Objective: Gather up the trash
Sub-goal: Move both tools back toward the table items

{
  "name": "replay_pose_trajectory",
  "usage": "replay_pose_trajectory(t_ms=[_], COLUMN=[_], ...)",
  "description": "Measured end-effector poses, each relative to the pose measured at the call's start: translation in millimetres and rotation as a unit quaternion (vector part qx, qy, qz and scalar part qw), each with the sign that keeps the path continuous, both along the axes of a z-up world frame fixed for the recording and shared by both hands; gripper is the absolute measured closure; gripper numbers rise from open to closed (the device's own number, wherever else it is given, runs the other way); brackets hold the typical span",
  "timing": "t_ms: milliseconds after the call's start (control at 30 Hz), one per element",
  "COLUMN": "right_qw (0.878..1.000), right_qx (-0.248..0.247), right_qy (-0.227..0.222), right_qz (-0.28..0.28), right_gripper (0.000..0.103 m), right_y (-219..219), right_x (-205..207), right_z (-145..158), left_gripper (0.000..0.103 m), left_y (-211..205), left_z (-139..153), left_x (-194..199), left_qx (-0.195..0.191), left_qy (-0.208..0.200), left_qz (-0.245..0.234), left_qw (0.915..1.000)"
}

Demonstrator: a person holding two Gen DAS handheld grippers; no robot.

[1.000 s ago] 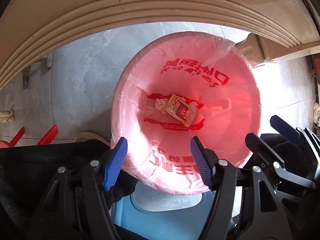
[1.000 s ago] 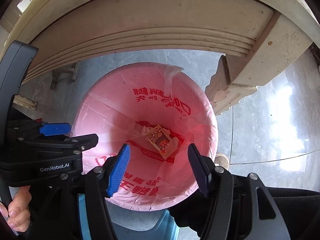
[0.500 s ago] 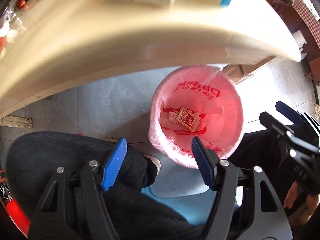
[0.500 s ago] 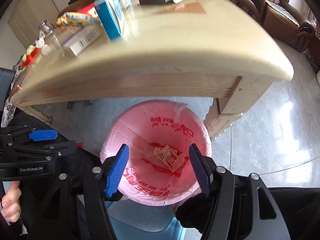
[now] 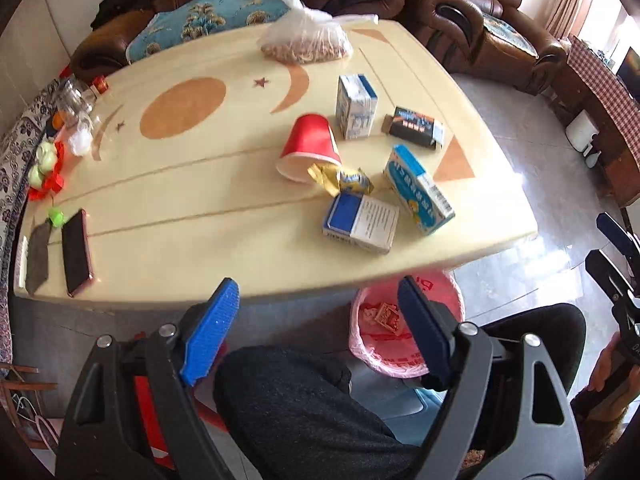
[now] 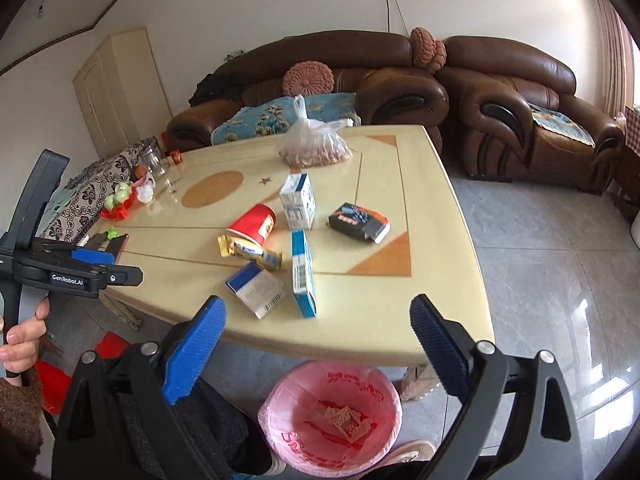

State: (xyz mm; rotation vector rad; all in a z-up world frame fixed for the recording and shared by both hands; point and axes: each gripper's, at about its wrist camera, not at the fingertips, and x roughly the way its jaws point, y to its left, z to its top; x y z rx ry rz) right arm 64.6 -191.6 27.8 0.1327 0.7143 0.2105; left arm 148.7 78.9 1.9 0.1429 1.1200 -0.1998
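A pink-lined trash bin [image 6: 328, 420] [image 5: 404, 320] stands on the floor under the table's near edge, with a small box and wrappers inside. On the cream table [image 5: 168, 200] lie a tipped red paper cup [image 5: 310, 148] [image 6: 254, 224], a yellow wrapper [image 5: 340, 178] [image 6: 248, 254], a blue-and-white box [image 5: 360, 222] [image 6: 256, 288], a long blue carton [image 5: 418, 190] [image 6: 303, 274], a standing milk carton [image 5: 356, 106] [image 6: 298, 200] and a black box [image 5: 414, 126] [image 6: 360, 222]. My left gripper [image 5: 316, 332] and right gripper [image 6: 316, 344] hang above the table edge, jaws opening, nothing between them.
A bag of nuts [image 5: 306, 42] sits at the table's far side. A phone [image 5: 77, 252], a glass jar [image 5: 74, 102] and red-green bits [image 5: 46, 172] occupy the left end. Brown sofas [image 6: 500, 112] line the back. A person's dark-trousered knee [image 5: 296, 400] is below my left gripper.
Both grippers rose from just over the bin to above the tabletop and tilted up, so the table's litter came into view. Their jaws spread wider.
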Motion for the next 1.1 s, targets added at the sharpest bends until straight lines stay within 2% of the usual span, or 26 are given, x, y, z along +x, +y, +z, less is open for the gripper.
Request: replay_pose_trajectory(t_ms=[67,167,333,600,900,1100], right_qw=[1.000,0.999,0.998,0.999,0.998,0.996], right_qx=[0.000,-0.014,-0.038,-0.039,-0.037,-0.043], right_qy=[-0.016,-0.039,-0.050,-0.025,0.025,0.049], right_qz=[0.008,0.007,0.014,0.025,0.049,0.059], right_gripper=[0.012,0.012,0.012,0.011,0.011,0.011], right_y=[1.8,6.8,14.3,18.0,31.9,38.8], right_x=[3.9,8.6,24.3,49.6,79.6,96.5], right_z=[19.4,38.8,48.2,26.0,-15.6,-41.9], left_gripper=[0.022,0.022,0.022,0.022,0.022,0.022], left_y=[-1.9,-2.8,-9.5,-20.1,-25.8,-30.5], left_z=[16.9,30.0,29.4,1.1,-39.7,-56.0], left_x=[8.9,26.3,47.3,72.6,105.4,123.9], left_qx=[0.014,0.004,-0.006,-0.005,-0.016,-0.020], left_qy=[-0.010,0.004,0.032,0.074,0.124,0.139], left_qz=[-0.011,-0.022,-0.036,-0.043,-0.040,-0.035], left_qw=[0.9998,0.9997,0.9988,0.9963,0.9913,0.9895])
